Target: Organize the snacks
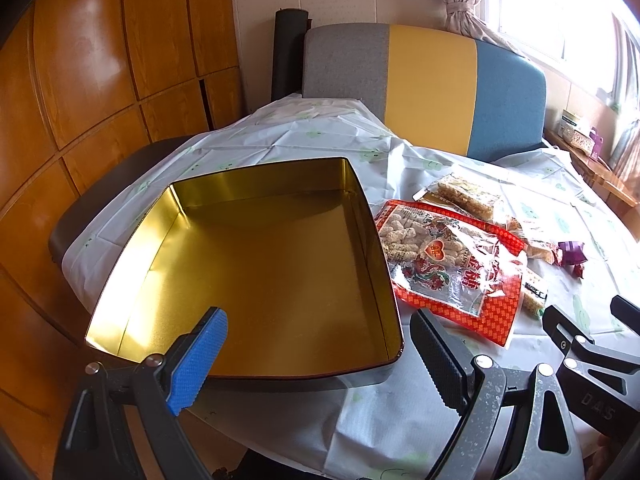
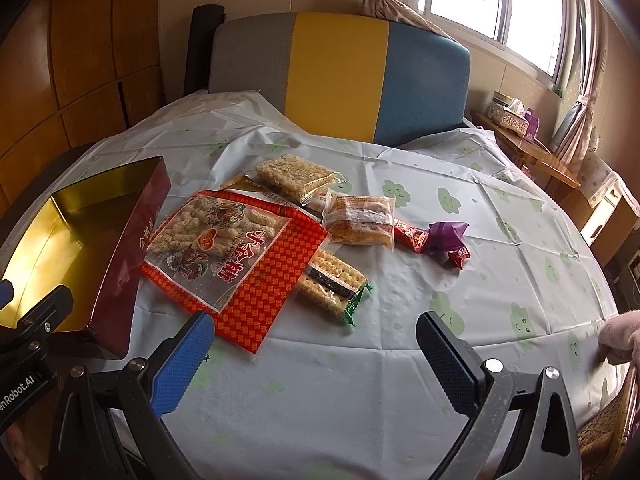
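Observation:
An open tin box (image 1: 256,248) with a gold inside and dark red outer wall (image 2: 124,248) stands empty on the table's left. To its right lies a red bag of puffed sticks (image 1: 452,268) (image 2: 228,252). Around the bag lie clear packets of rice cakes (image 2: 296,176) (image 2: 360,220), a green-edged cracker pack (image 2: 332,284), and small red and purple candies (image 2: 440,240). My left gripper (image 1: 320,340) is open and empty over the tin's near edge. My right gripper (image 2: 316,344) is open and empty, just short of the red bag.
A pale tablecloth (image 2: 440,360) with green cloud faces covers the round table. A grey, yellow and blue chair back (image 2: 340,76) stands behind it. Wooden cabinets (image 1: 100,80) are at left. A side shelf with a tissue box (image 2: 508,112) is at right.

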Motion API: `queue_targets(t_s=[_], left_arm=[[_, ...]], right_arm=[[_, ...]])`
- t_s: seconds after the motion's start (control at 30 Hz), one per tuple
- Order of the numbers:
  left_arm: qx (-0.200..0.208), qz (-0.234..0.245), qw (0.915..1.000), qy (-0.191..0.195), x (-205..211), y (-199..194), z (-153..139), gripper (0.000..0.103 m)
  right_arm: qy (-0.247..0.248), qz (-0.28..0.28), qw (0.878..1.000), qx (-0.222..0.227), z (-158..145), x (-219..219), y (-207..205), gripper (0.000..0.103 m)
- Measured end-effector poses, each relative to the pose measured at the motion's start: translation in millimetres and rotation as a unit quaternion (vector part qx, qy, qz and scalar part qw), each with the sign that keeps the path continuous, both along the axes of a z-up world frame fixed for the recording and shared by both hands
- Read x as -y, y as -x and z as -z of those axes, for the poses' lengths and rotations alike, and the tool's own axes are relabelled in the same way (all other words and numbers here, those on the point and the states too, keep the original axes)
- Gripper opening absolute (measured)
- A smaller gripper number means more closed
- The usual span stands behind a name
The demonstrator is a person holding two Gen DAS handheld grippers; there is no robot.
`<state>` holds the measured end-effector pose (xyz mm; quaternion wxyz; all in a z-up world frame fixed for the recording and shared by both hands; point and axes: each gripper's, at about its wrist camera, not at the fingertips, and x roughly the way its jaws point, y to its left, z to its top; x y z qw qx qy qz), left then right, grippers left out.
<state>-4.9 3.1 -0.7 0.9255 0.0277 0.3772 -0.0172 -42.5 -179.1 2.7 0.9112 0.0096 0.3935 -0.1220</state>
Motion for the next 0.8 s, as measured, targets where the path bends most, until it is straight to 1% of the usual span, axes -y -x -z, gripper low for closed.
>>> queue_targets(t_s=[0.27,0.67,0.8], left_arm=[[-0.003,0.007,1.0000,0.002,3,2,-1,0.093],[-0.007,0.032,0.9994,0.003,13,-1,-5,0.093],[-0.005,0.040,0.9992,0.000,19,-3,-7,0.093]], right_arm=[[0.005,-0.006,1.000,-0.001,2,-1,0,0.103],[0.001,-0.010,1.000,-0.003,5,5,-2,0.103],[0.007,-0.011,1.000,-0.005,7,9,-2,0.103]])
